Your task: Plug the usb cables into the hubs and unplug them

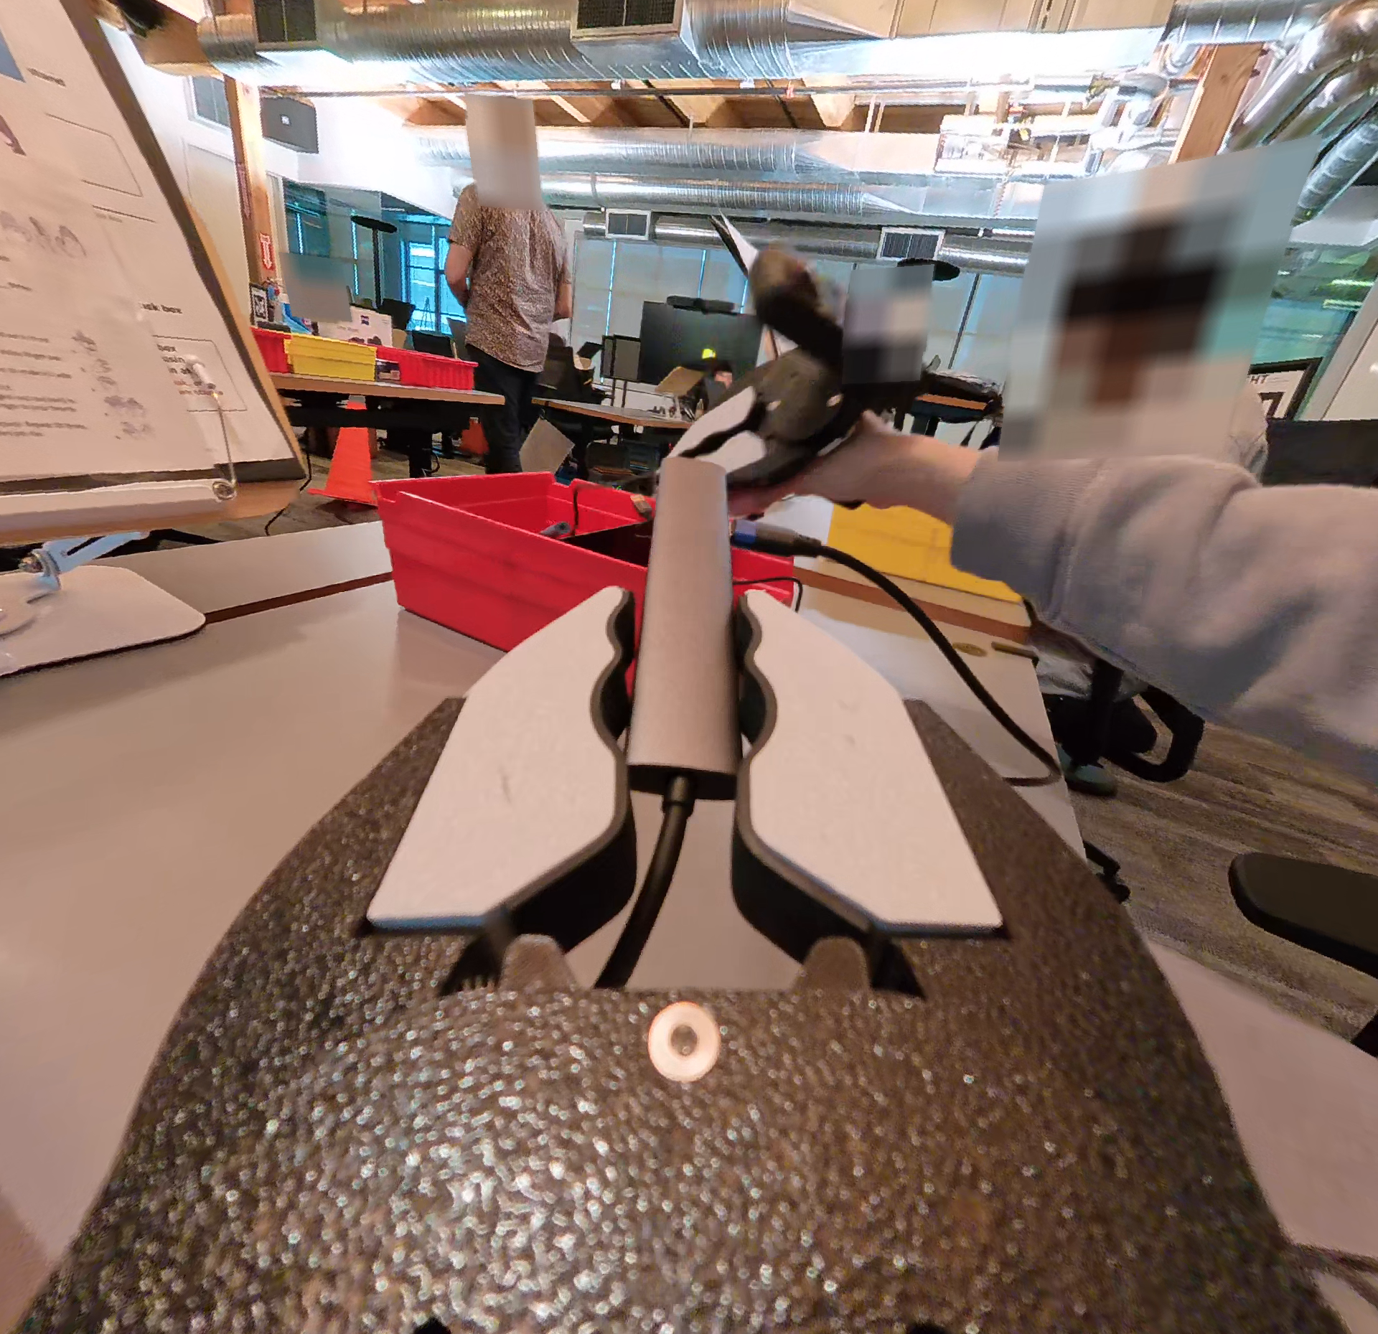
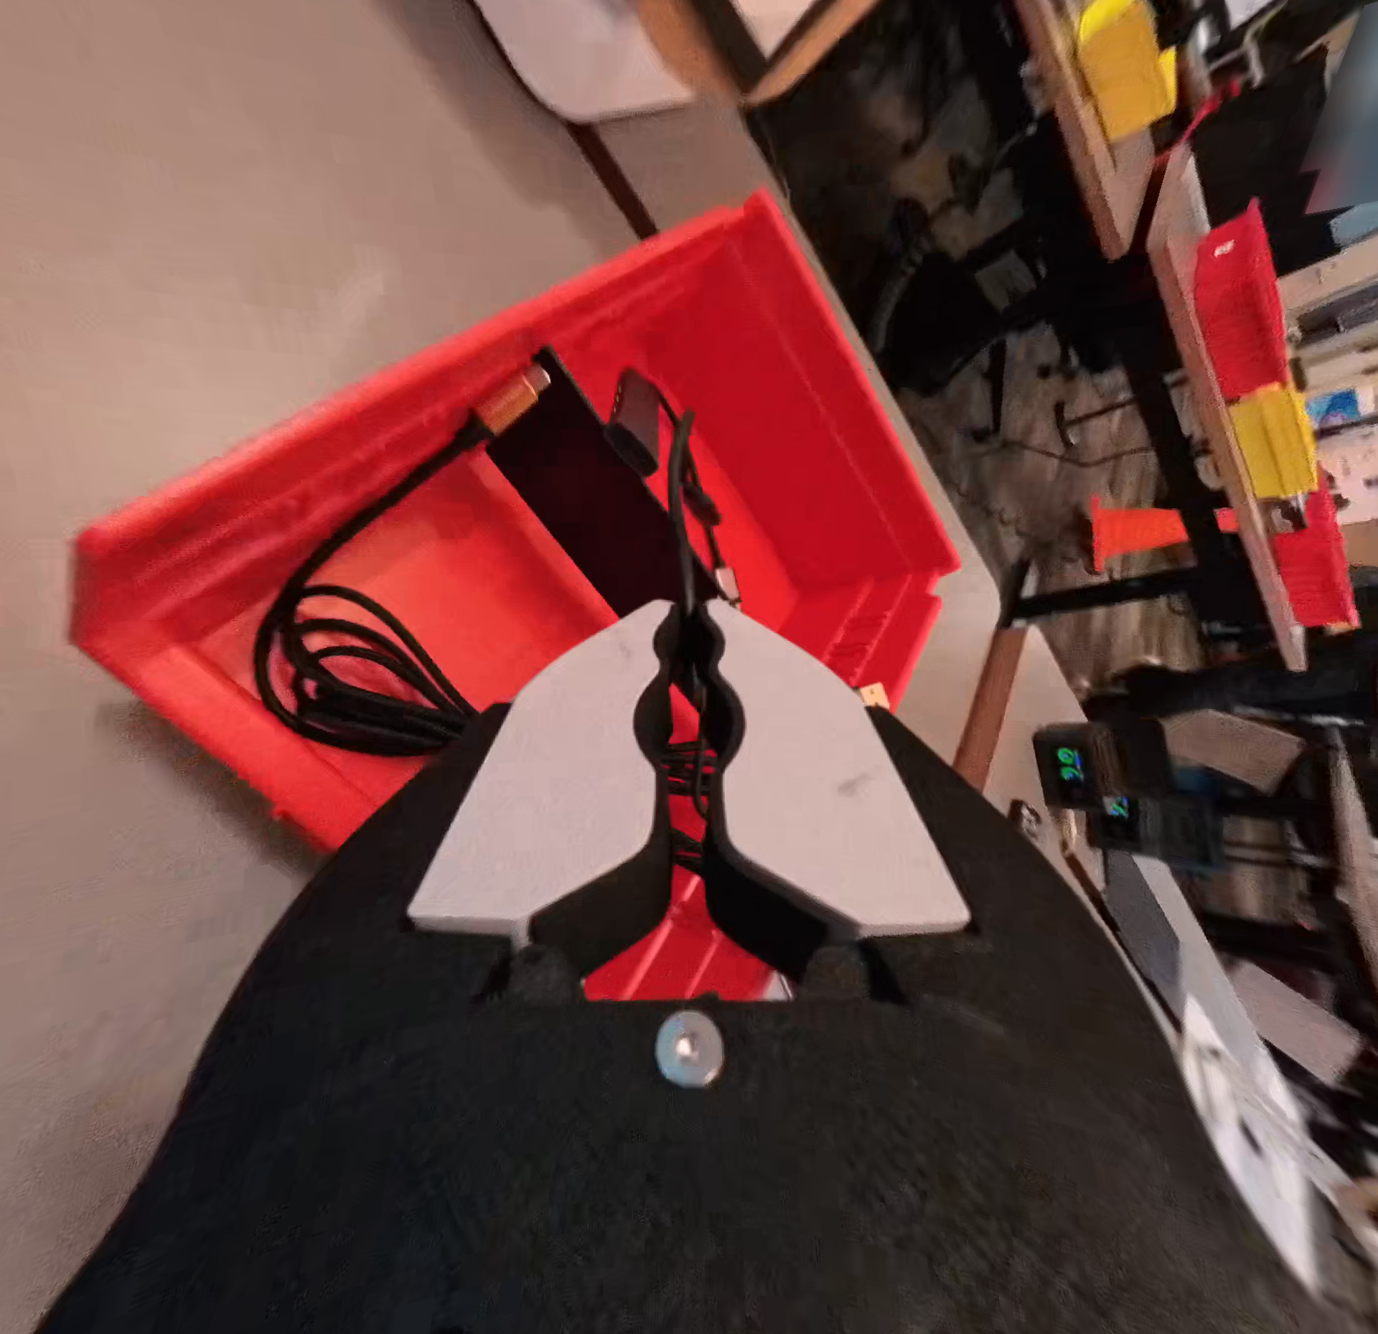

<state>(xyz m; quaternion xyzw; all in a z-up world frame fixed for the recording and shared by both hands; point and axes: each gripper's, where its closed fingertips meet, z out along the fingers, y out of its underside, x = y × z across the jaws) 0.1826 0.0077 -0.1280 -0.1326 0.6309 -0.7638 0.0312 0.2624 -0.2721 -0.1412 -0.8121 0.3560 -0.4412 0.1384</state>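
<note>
The hub (image 1: 682, 620), a slim grey metal bar, stands clamped between the fingers of the left gripper (image 1: 684, 627), pointing forward and up, above the grey table (image 1: 186, 813). Its own black cord (image 1: 656, 881) leaves its near end and drops down between the fingers. At its far tip the right gripper (image 1: 790, 396), held in a person's hand (image 1: 880, 471) with a pale blue sleeve (image 1: 1163, 590), comes in from the right, blurred; whether it touches the hub cannot be told from this view. A black cable (image 1: 932, 642) hangs from near that hand and loops down past the table's right edge.

In the right wrist view the fingers of the right gripper (image 2: 690, 620) are drawn in narrow, pinched on a thin black cable (image 2: 690, 545) that runs up from the tips over the red bin (image 2: 783, 374). That bin sits near the far edge of the table (image 2: 224, 254). A black divider (image 2: 589, 493) splits the bin. On the left side lies a coiled black cable (image 2: 335, 672) whose orange plug (image 2: 514, 400) rests on the bin's rim. Right of the divider, close to it, a small dark adapter (image 2: 634, 418) lies, and a silver plug (image 2: 727, 582) shows just past the fingertips.

At the table's far left edge a paper stand (image 1: 112, 254) holds printed sheets. Beyond, a person (image 1: 511, 292) stands by other tables with red and yellow bins (image 1: 350, 355), and an orange cone (image 1: 350, 456) is on the floor.
</note>
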